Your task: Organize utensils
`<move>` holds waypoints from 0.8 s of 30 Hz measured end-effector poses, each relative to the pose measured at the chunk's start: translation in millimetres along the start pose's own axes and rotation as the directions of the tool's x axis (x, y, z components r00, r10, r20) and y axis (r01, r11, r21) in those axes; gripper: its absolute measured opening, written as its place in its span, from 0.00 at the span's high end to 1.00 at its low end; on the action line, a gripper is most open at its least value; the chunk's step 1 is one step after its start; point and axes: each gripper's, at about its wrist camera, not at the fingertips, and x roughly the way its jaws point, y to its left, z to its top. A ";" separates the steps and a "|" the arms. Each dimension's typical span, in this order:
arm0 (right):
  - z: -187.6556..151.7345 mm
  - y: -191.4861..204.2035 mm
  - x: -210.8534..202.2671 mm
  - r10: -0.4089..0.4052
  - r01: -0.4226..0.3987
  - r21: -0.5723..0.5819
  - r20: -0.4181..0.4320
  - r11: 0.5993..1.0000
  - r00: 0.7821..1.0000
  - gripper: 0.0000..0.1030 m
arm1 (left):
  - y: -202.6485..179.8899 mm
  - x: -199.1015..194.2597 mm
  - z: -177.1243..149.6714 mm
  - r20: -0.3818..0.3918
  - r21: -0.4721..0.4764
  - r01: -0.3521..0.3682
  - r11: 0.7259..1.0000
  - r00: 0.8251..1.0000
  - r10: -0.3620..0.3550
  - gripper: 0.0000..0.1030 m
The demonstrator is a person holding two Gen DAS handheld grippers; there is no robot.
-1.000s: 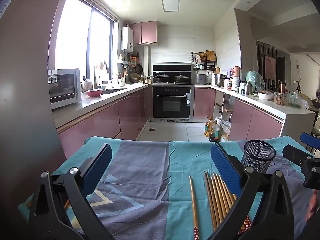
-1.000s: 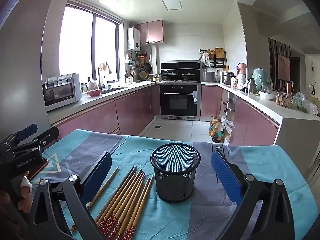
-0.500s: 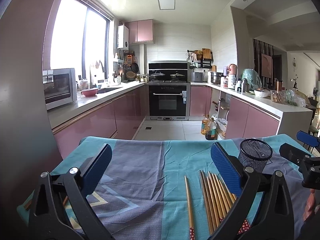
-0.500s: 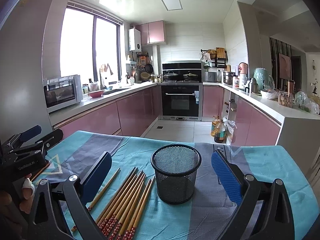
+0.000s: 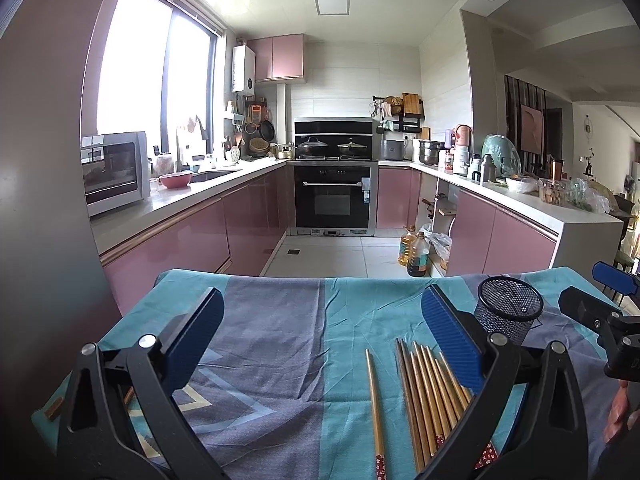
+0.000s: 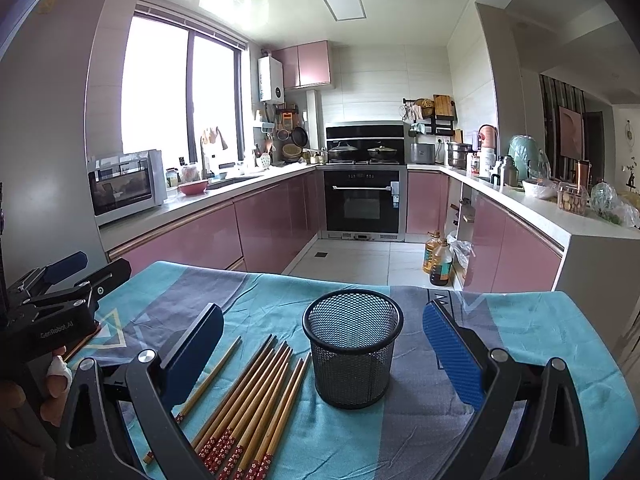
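Note:
Several wooden chopsticks (image 6: 256, 400) with red patterned ends lie side by side on the teal and grey tablecloth (image 6: 520, 328); in the left wrist view the chopsticks (image 5: 424, 392) lie at lower right. A black mesh cup (image 6: 352, 344) stands upright and empty just right of them, also in the left wrist view (image 5: 508, 308). My right gripper (image 6: 322, 354) is open and empty, held above the table before the cup. My left gripper (image 5: 320, 336) is open and empty over the cloth, left of the chopsticks.
One chopstick (image 5: 374, 404) lies apart, left of the bundle. Another stick (image 6: 80, 344) lies under the left gripper body (image 6: 52, 312). Beyond the table's far edge are the kitchen floor, oil bottles (image 6: 438, 260) and pink cabinets (image 6: 192, 240).
Both views have shifted slightly; the left gripper drifted a little so the chopsticks and cup sit further left in its view. Both grippers stay open and empty.

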 end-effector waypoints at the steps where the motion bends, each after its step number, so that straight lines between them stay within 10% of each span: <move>1: 0.0 0.2 0.2 0.000 0.000 0.000 0.000 1.000 1.000 0.06 | -0.2 0.4 -0.2 -0.001 0.000 0.000 1.000 1.000 0.000 0.05; 24: 0.9 0.0 1.1 0.008 -0.008 0.000 -0.011 1.000 1.000 0.06 | 0.5 3.2 0.2 -0.011 0.000 -0.003 1.000 1.000 0.003 0.05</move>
